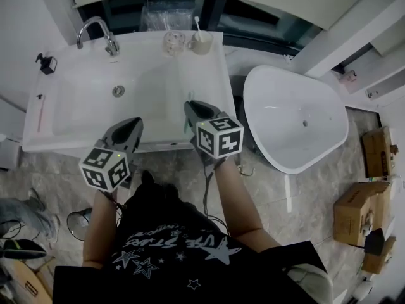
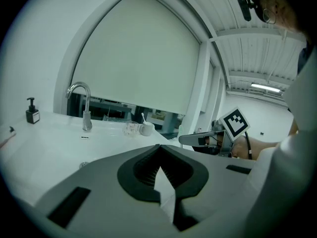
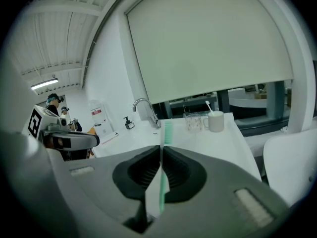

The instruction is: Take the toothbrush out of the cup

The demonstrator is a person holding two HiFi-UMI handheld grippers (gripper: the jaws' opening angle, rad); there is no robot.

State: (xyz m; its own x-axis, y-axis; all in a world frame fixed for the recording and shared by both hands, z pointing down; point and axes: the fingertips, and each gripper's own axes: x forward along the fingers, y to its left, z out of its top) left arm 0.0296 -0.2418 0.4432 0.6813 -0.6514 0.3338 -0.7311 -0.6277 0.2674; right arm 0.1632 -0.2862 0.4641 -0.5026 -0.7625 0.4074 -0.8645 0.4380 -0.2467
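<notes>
My right gripper (image 3: 161, 147) is shut on a green toothbrush (image 3: 166, 132), whose bristle end sticks up past the jaws. In the head view this gripper (image 1: 193, 108) hangs over the front right part of the white counter (image 1: 202, 94). At the back of the counter stands a white mug (image 1: 201, 43) (image 3: 216, 121) with a white toothbrush (image 3: 208, 106) in it, far from both grippers. My left gripper (image 1: 135, 126) (image 2: 159, 147) is at the counter's front edge, tips together and holding nothing.
A clear glass (image 1: 173, 42) stands next to the mug. The faucet (image 1: 95, 31) and a black soap dispenser (image 1: 47, 63) are at the back left, the basin drain (image 1: 118, 91) mid-counter. A white bathtub (image 1: 294, 119) lies to the right, with cardboard boxes (image 1: 378, 151) beyond.
</notes>
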